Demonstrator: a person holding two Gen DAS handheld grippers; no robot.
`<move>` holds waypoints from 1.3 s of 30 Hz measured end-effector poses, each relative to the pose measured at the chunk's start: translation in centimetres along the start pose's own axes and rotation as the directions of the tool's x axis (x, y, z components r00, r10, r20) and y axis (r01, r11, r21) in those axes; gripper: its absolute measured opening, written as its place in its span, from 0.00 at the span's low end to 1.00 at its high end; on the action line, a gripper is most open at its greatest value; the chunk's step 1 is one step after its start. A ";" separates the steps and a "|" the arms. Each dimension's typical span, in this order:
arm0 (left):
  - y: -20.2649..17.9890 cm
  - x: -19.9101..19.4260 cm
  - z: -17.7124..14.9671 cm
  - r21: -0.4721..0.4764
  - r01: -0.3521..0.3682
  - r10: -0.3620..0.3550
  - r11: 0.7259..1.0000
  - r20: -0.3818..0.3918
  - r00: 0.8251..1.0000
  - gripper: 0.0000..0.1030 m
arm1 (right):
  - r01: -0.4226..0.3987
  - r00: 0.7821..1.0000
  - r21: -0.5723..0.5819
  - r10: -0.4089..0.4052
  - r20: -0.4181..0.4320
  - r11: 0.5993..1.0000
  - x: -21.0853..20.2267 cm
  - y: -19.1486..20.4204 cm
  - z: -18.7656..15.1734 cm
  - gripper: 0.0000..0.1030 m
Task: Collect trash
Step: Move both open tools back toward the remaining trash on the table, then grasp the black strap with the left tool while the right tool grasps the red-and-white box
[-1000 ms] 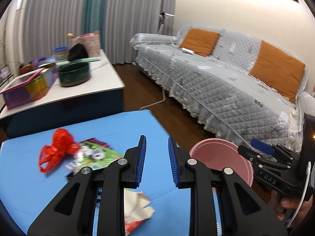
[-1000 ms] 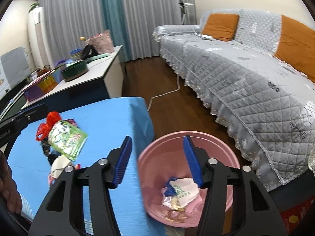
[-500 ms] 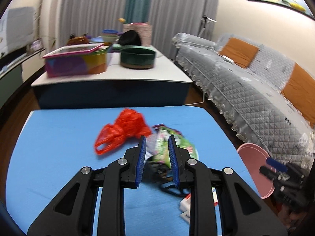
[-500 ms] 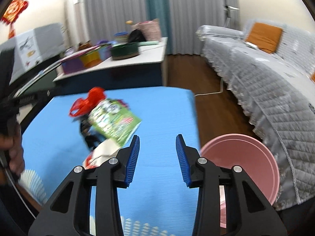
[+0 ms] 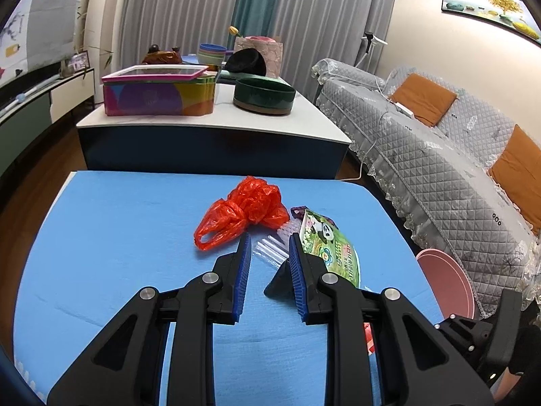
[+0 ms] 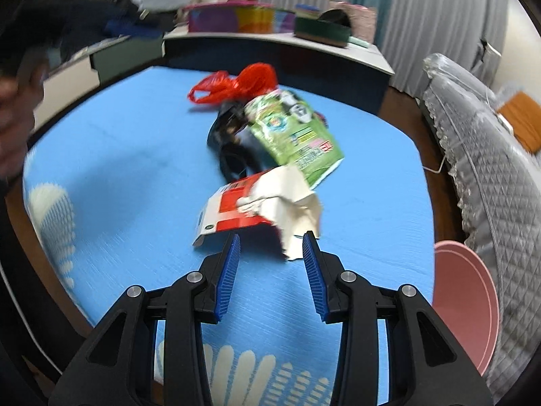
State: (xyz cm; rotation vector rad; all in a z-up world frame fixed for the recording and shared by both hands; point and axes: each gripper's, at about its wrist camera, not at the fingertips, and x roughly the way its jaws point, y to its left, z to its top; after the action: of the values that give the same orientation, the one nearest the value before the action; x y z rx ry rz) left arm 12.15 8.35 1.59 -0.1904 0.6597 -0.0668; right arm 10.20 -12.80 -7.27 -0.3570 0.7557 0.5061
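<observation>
On the blue mat (image 5: 118,237) lies a heap of trash: a crumpled red plastic bag (image 5: 243,209), a clear wrapper (image 5: 272,245), a green panda snack packet (image 5: 329,250) and a black item (image 5: 279,286). My left gripper (image 5: 269,240) hovers over the clear wrapper, jaws narrowly open, nothing between the pads. My right gripper (image 6: 272,237) is open just short of a torn red-and-white carton (image 6: 243,209); the carton's pale torn flap (image 6: 294,209) reaches down between the fingertips without touching the pads. Behind the carton lie the green packet (image 6: 290,128) and the red bag (image 6: 243,81).
A pink bin (image 5: 446,280) (image 6: 463,304) stands on the floor off the mat's right edge, beside a grey quilted sofa (image 5: 439,169). Beyond the mat, a low white table (image 5: 216,121) carries a colourful box and bowls. A person's hand (image 6: 13,101) shows blurred at left.
Both grippers swung from the pink bin back over the mat. The left one closed in on the red bag and the wrapper. The right one neared the torn carton, jaws slightly narrower.
</observation>
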 end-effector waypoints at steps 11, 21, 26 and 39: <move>-1.7 3.4 -1.1 0.031 0.036 -0.034 0.999 -0.079 0.996 0.23 | 0.032 0.999 0.034 -0.032 -0.009 0.999 1.6 -1.3 0.5 0.31; -3.3 8.2 -2.7 0.078 0.034 -0.016 0.996 -0.212 0.977 0.53 | 0.040 0.999 0.134 -0.043 0.015 0.990 1.9 -4.0 1.1 0.03; -3.7 10.0 -3.0 0.085 0.025 -0.003 0.996 -0.248 0.969 0.54 | 0.059 0.998 0.242 -0.064 0.012 0.968 1.9 -6.6 1.0 0.03; -3.8 10.6 -3.6 0.126 0.003 0.032 0.992 -0.275 0.961 0.54 | 0.068 0.997 0.328 -0.077 0.013 0.942 1.4 -8.5 0.9 0.03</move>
State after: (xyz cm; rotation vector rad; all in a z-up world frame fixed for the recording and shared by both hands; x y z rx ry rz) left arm 18.26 2.79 -6.80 -0.0545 0.9336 -0.1216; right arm 16.25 -18.90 -6.61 -0.0671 0.7838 0.3069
